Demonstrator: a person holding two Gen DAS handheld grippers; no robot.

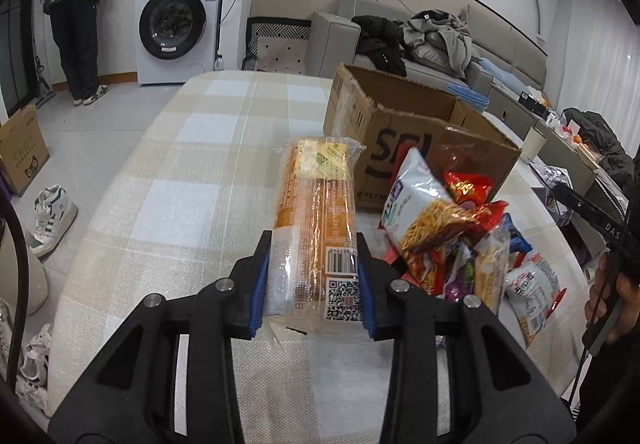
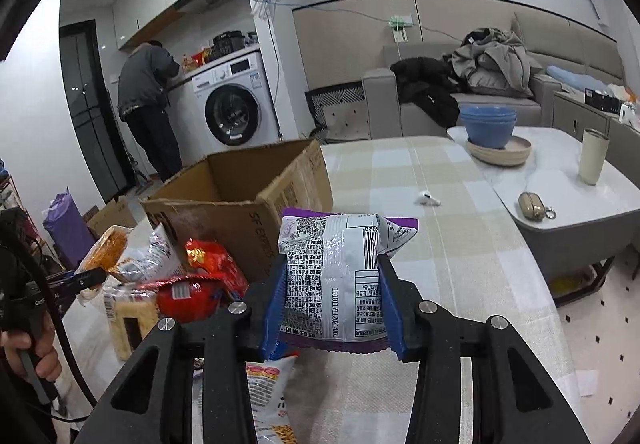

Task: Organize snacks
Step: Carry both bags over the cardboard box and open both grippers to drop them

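My left gripper is shut on a long orange biscuit pack in clear wrap, held above the checked tablecloth. My right gripper is shut on a purple-and-silver snack bag, held above the table. An open cardboard box stands just beyond the biscuit pack; it also shows in the right wrist view. A pile of snack bags lies right of the left gripper and shows left of the right gripper in the right wrist view.
Blue bowls on a plate, a cream tumbler and a small pouch stand on a side table at right. A white earbud lies on the cloth. A person stands by the washing machine. Shoes lie on the floor.
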